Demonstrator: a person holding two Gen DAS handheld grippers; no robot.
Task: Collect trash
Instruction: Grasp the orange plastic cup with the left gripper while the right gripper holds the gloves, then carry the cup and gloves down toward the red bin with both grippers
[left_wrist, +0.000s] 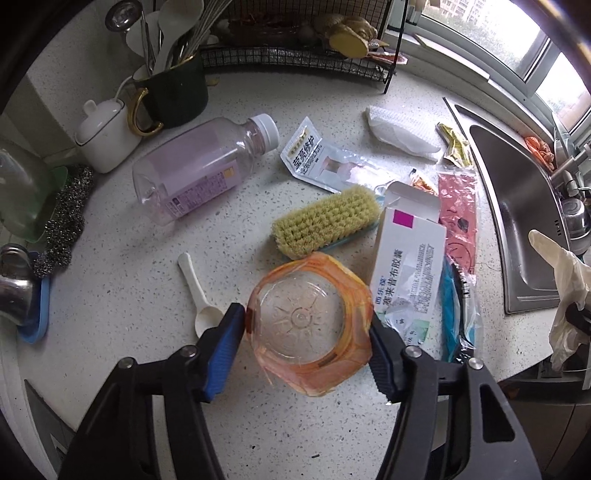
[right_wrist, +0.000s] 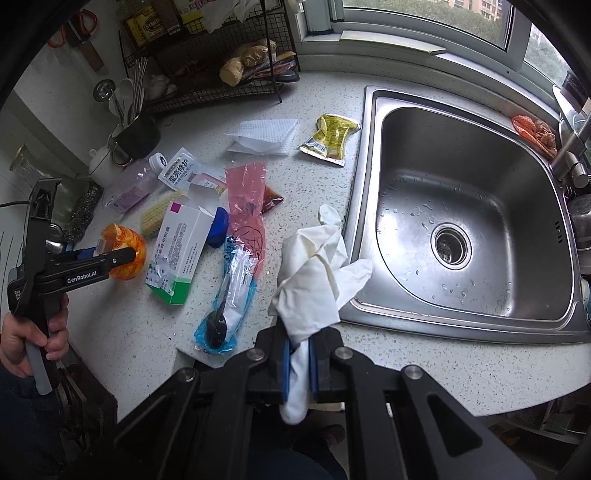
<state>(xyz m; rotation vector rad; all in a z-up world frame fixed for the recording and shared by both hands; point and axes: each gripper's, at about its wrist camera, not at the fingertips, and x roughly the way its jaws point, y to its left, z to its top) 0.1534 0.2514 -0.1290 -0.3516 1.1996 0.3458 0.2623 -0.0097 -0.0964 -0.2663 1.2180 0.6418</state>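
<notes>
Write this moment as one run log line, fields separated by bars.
left gripper: shut on crumpled orange plastic cup | right gripper: shut on white disposable glove | speckled countertop: trash remains

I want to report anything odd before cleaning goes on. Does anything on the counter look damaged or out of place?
Yes. The clear bottle lies on its side among the trash, capped. The medicine box lies flat with its end flap torn open. The scrub brush lies bristles up among the wrappers.

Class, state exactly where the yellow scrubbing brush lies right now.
In the left wrist view the yellow scrubbing brush lies bristles-up mid-counter, just beyond the orange plastic cup, with the white medicine box on its right and the clear bottle to its left.
</notes>
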